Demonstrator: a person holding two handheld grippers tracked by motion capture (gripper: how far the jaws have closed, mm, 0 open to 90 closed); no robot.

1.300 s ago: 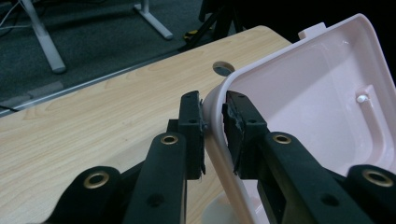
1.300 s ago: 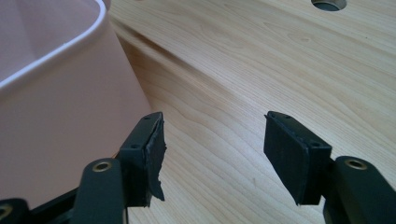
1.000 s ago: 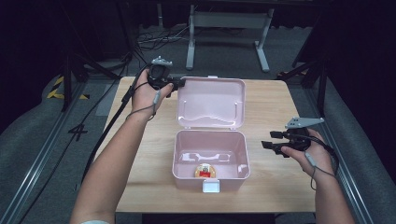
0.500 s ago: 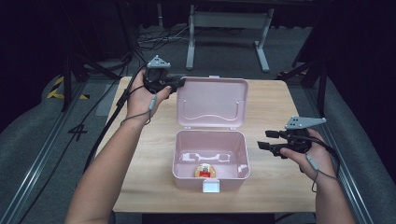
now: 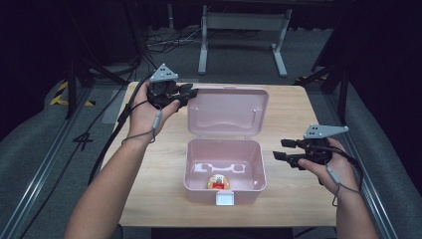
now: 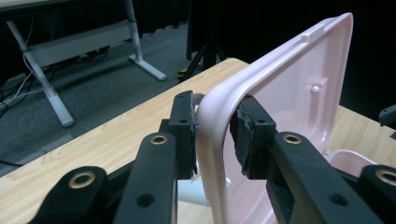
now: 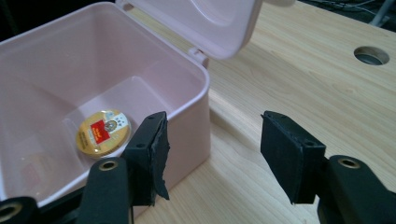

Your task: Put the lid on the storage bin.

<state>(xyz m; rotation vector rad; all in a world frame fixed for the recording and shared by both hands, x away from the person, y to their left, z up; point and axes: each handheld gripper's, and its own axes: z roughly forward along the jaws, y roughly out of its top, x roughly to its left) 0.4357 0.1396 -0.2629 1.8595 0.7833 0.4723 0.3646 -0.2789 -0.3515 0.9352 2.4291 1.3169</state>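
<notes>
A pink plastic box (image 5: 259, 164) stands open at the middle of the wooden table (image 5: 298, 107), its lid (image 5: 226, 112) raised behind it. A round gold tin with a red label (image 5: 217, 181) lies on the box floor near the front wall. My left gripper (image 5: 191, 94) is shut on the lid's left rim; in the left gripper view the pads (image 6: 184, 135) press the curved lid edge (image 6: 219, 116) from both sides. My right gripper (image 5: 279, 149) is open just right of the box, holding nothing. Its view looks into the box (image 7: 187, 107) at the tin (image 7: 102, 133).
A white latch (image 5: 224, 199) sticks out at the box front. A round hole (image 7: 371, 55) is cut in the table top to the right. Behind the table stand a metal desk frame (image 5: 244, 22) and floor cables (image 5: 159, 42).
The left hand has turned at the lid's corner, bringing its grey plate up into sight. The right gripper has drifted a little left toward the box.
</notes>
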